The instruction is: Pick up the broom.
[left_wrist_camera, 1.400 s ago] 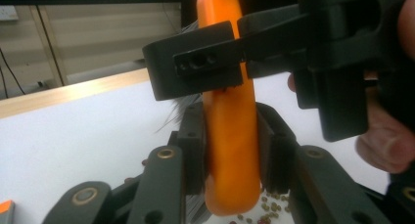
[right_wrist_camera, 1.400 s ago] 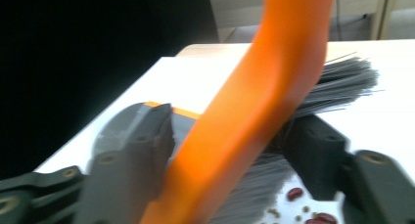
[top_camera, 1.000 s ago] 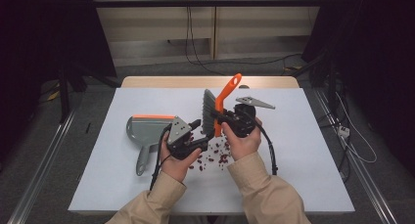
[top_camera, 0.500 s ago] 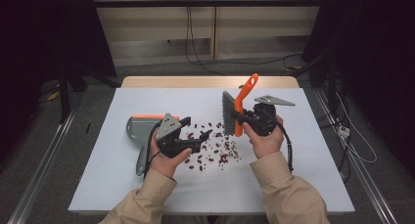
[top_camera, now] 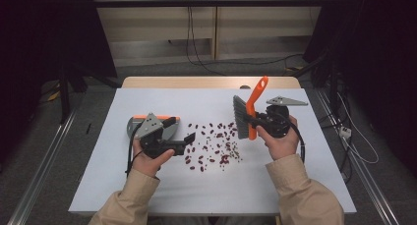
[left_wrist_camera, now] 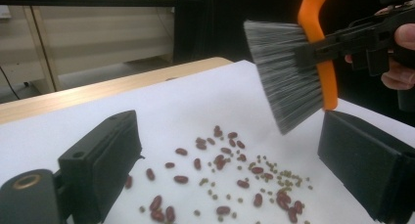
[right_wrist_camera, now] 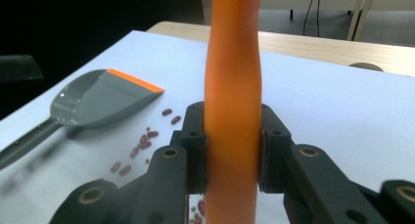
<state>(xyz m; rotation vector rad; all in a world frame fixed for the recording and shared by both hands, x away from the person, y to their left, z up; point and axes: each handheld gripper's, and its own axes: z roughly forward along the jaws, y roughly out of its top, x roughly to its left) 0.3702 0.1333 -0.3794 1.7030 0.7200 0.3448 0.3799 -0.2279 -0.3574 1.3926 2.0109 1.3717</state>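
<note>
One brush (top_camera: 244,116) is upright, bristles just above the tabletop (top_camera: 305,181) right of centre, orange handle clamped in the right gripper (top_camera: 255,121) fingers; bare sheet lies behind it, to its right and along the near edge. Scattered beans (top_camera: 216,146), too many to count, lie between brush and left gripper (top_camera: 189,138), whose fingers have just been opening and stand wide with nothing between them. One dustpan (top_camera: 132,127) lies flat at left, partly under that gripper, well in from the left edge.
</note>
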